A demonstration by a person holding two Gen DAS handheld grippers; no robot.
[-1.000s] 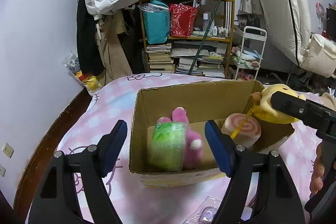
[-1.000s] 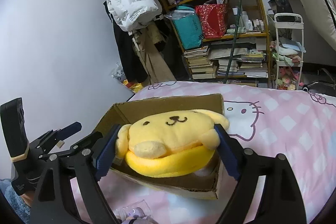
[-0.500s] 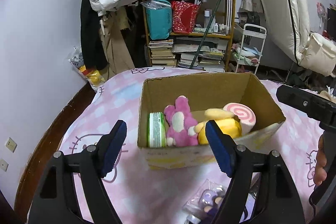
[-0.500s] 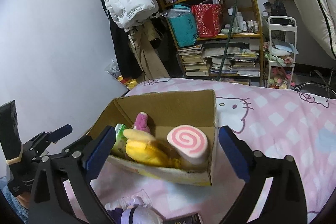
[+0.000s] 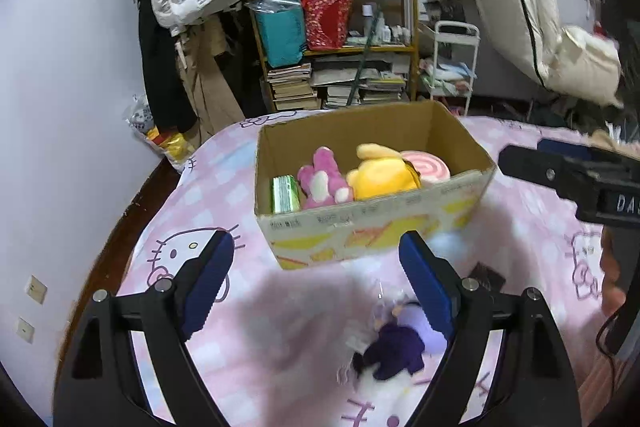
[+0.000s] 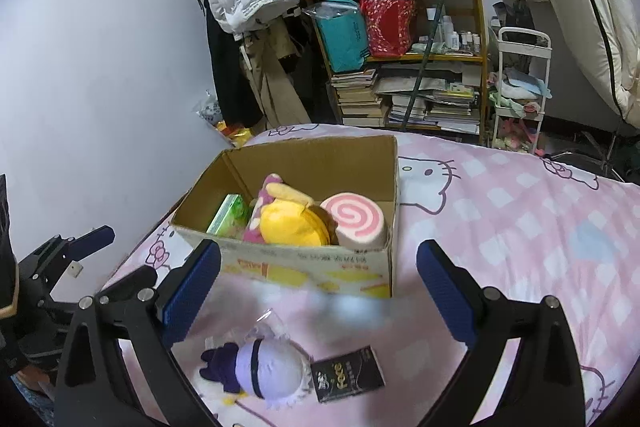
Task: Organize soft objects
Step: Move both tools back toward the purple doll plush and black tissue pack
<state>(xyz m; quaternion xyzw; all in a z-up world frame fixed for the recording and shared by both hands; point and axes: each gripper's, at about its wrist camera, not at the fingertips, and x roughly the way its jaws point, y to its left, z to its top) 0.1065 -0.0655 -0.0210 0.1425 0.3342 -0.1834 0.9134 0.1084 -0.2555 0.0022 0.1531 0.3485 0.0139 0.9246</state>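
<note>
You have open bedspread (image 6: 520,227) at the frame's right; the cardboard box (image 6: 312,267) blocks centre, and a purple plush (image 6: 264,373) and black packet (image 6: 347,374) (lower centre) lie between your pads.

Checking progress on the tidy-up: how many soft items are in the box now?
4: green pack at the left, pink plush beside it, yellow plush in the middle, swirl roll at the right. Others may be hidden underneath.
</note>
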